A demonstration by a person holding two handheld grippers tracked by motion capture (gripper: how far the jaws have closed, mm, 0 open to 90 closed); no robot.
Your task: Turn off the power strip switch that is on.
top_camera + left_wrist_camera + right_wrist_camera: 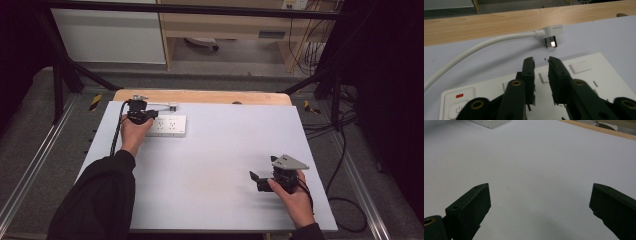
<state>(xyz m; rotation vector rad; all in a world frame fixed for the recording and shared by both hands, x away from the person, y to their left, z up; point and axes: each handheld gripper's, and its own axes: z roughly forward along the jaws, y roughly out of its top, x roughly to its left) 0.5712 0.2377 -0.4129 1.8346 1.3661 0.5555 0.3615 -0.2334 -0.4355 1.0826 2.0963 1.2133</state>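
Power strip point(584, 75) was hovered over by the left gripper point(541, 62), jaws narrowed and empty, presumably for pressing; the unplugged plug point(550, 33) lay beyond. The right gripper point(539, 195) was kept wide apart, idle.

Looks like a lab or test bay, not anyone's home. A black metal frame point(65, 65) boxes in the wooden table with a pale grey sheet on top point(225, 160), loose black cables point(345, 165) trail over the grey carpeted floor point(30, 125), and yellow-black hazard tape point(95, 101) marks the frame's feet.
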